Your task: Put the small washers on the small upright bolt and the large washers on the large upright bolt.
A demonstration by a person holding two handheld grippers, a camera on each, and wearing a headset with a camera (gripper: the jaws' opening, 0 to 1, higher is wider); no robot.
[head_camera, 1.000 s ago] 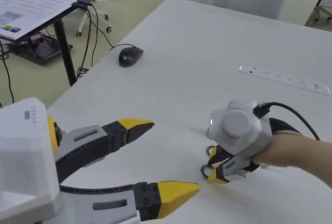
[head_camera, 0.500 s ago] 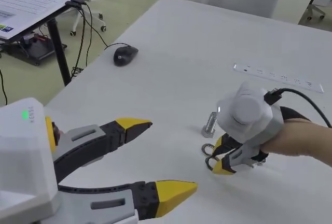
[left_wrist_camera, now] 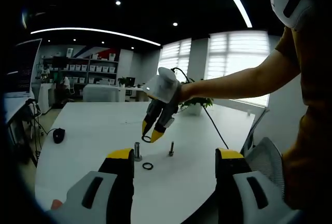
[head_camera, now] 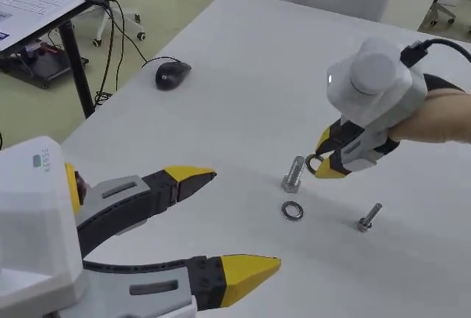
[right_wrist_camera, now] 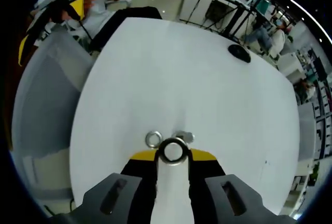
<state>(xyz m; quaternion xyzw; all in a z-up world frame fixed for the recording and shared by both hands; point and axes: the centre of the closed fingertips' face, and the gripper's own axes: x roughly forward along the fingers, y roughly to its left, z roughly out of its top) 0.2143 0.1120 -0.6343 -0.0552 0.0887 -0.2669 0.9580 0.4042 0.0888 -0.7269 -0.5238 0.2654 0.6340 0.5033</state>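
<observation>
Over table [head_camera: 243,75], just beside large bolt [head_camera: 293,174]: my right claw [head_camera: 324,161] clamped on washer [head_camera: 314,163], likely large. Second washer [head_camera: 292,210] flat near bolt foot. Left claw [head_camera: 232,222] apart, idle. Method: level ring, centre hole over bolt tip, lower, then release.
</observation>
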